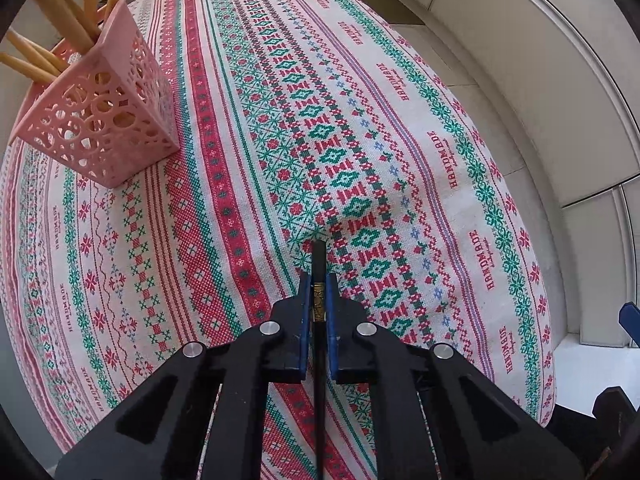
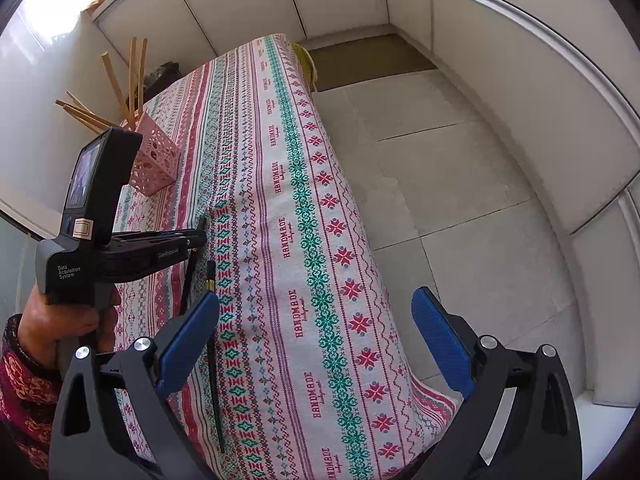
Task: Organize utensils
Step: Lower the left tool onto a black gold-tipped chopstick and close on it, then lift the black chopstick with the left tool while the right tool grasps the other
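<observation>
My left claw (image 1: pixel 319 292) is clamped on a black chopstick (image 1: pixel 318 272), its blue pads (image 1: pixel 305 300) pressed flat against the gold band near the thick end. The stick's long axis runs straight along the claw's own line: the blunt top pokes out just past the fingertips toward the cloth, and the thin shaft trails back between the fingers toward me. The tip ahead of the claw sits at the patterned cloth (image 1: pixel 360 160) on the counter; I cannot tell if it touches. A second black chopstick (image 2: pixel 214 360) lies flat on the cloth just beside my right claw (image 2: pixel 316 344), which stands wide apart and holds nothing. Well ahead and left of the left claw stands the pink lattice holder (image 1: pixel 104 120), with tan chopsticks (image 1: pixel 60 12) leaning out of it
</observation>
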### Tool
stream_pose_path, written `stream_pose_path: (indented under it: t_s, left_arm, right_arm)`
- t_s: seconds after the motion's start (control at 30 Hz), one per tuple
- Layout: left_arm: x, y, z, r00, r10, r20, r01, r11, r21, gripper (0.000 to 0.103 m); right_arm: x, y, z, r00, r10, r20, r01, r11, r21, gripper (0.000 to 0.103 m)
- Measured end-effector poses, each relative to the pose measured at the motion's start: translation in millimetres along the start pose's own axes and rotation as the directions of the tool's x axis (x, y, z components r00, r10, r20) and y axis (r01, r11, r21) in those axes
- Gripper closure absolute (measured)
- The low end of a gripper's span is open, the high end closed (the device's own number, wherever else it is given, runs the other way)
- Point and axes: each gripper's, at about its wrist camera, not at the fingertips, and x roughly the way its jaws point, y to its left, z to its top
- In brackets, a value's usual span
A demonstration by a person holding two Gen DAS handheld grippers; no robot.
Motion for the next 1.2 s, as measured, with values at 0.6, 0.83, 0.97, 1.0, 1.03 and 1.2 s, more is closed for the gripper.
stream_pose_path:
  t_s: [0.6, 0.83, 0.97, 1.0, 1.03, 1.2]
  left_arm:
    - [-114.4, 114.7, -105.4, 0.978, -0.065, 0.199, 0.095, 0.984, -0.148, 0.097]
    - [-140.4, 135.8, -107.4, 0.960, -0.069, 0.270, 0.120, 0.977, -0.178, 0.096]
    - [-153.5, 144.2, -112.7, 0.942, -0.082, 0.326, 0.150, 0.970, -0.189, 0.096]
    - [-156.2, 145.9, -113.2, 0.937, -0.086, 0.339, 0.156, 0.970, -0.188, 0.096]
    - [-160.1, 146.0, -114.0, 0.933, -0.093, 0.348, 0.164, 0.970, -0.180, 0.096]
    - [-136.9, 145.0, -108.7, 0.952, -0.134, 0.274, 0.188, 0.965, -0.182, 0.096]
  right_arm:
    - [101.1, 104.0, 4.0, 0.967, -0.089, -0.237, 0.055, 0.988, -0.146, 0.038]
    - [107.2, 114.6, 2.7, 0.975, -0.134, -0.179, 0.104, 0.980, -0.167, 0.094]
    - [86.1, 94.2, -3.1, 0.989, 0.005, -0.147, -0.012, 0.999, -0.049, 0.096]
    - [73.4, 94.3, -4.1, 0.995, 0.016, -0.102, -0.023, 0.998, -0.063, 0.096]
    - [60.3, 94.6, -6.3, 0.998, 0.031, -0.059, -0.035, 0.996, -0.078, 0.096]
    - [12.3, 92.5, -26.3, 0.992, 0.121, 0.043, -0.116, 0.988, -0.107, 0.096]
